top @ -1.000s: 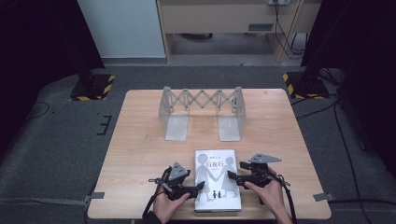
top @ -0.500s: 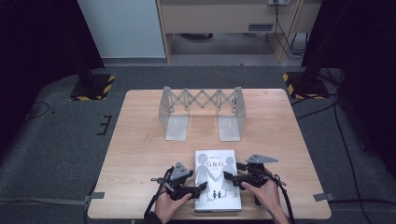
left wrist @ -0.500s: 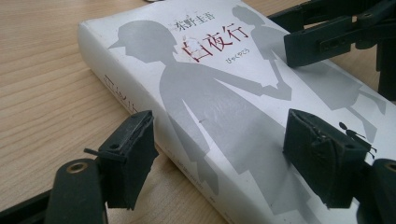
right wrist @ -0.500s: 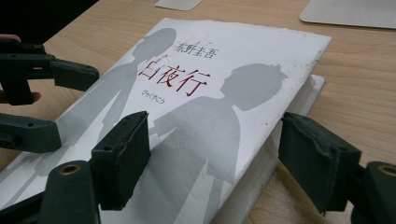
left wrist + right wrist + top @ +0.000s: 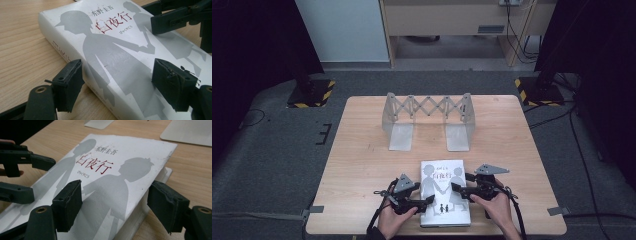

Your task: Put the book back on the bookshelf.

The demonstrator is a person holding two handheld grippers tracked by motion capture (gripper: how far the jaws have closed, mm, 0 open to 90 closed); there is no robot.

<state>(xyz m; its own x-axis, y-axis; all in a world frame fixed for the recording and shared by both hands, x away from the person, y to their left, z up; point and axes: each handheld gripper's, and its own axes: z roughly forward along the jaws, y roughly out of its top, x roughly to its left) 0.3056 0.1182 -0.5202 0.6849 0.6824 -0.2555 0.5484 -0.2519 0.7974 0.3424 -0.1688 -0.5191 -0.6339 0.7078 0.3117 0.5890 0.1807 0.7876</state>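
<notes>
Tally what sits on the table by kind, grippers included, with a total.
book: 1
folding metal book rack: 1
hand-held grippers: 2, the left gripper and the right gripper, one at each side of the book
Total: 4

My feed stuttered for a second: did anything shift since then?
Hardly. The right claw has just been closing slightly at the book, its jaws astride the page edge. Left claw, book and metal rack stayed put.
</notes>
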